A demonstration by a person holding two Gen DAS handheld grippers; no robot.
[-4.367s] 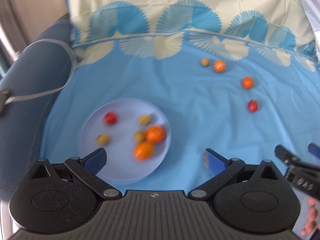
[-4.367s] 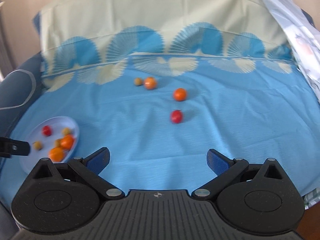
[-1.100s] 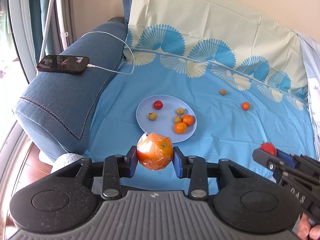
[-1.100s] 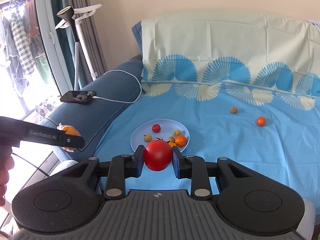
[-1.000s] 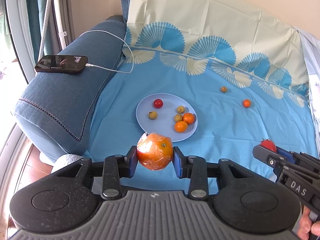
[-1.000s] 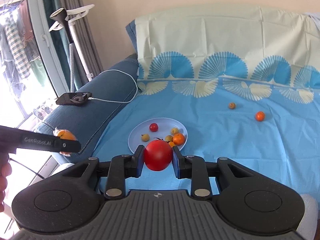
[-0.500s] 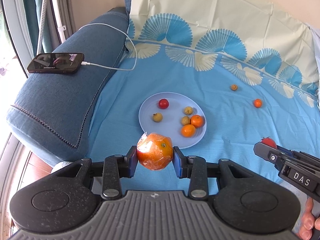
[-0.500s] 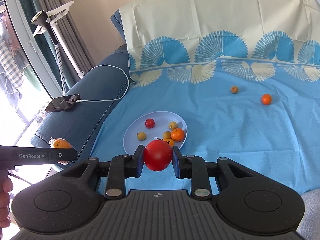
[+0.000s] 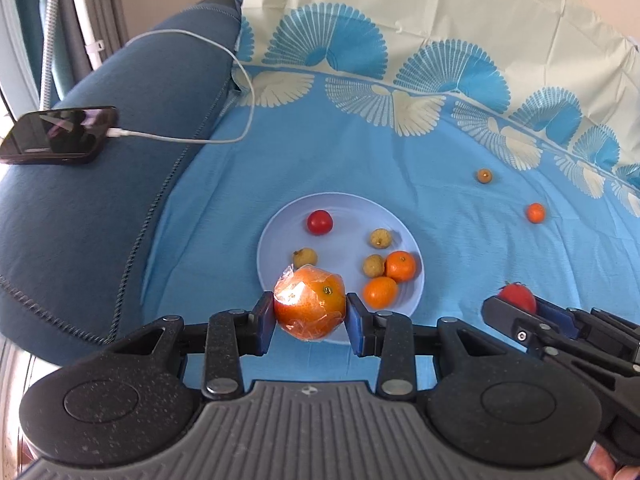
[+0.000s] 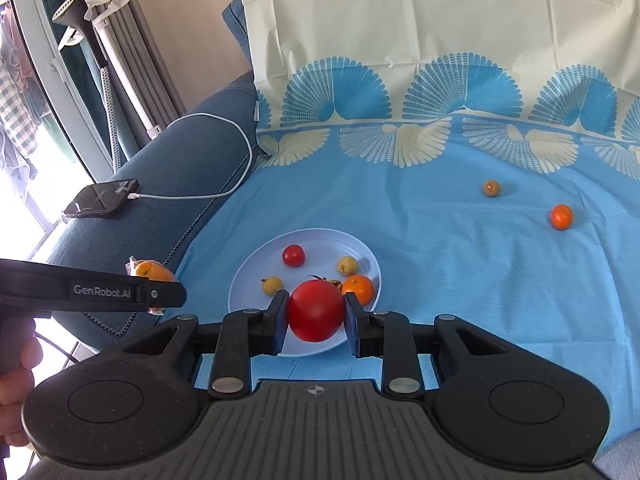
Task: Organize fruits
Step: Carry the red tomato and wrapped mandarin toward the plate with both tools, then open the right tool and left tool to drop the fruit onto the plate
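Left hand-held gripper: lower centre of the left wrist view, clamped on a plastic-wrapped orange, blue pads pressed to both sides of it.
Right hand-held gripper: lower centre of the right wrist view, clamped on a red tomato; it also enters the left wrist view at lower right.
Plate: pale blue, centre of frame, lying on the blue sheet just beyond both held fruits.
On the plate: a small red tomato at its upper left, three yellowish round fruits, two small oranges touching at its right.
Loose fruit: a brownish small fruit and a small orange, upper right, well apart from the plate.
Phone: on the blue armrest at left, white cable plugged in.
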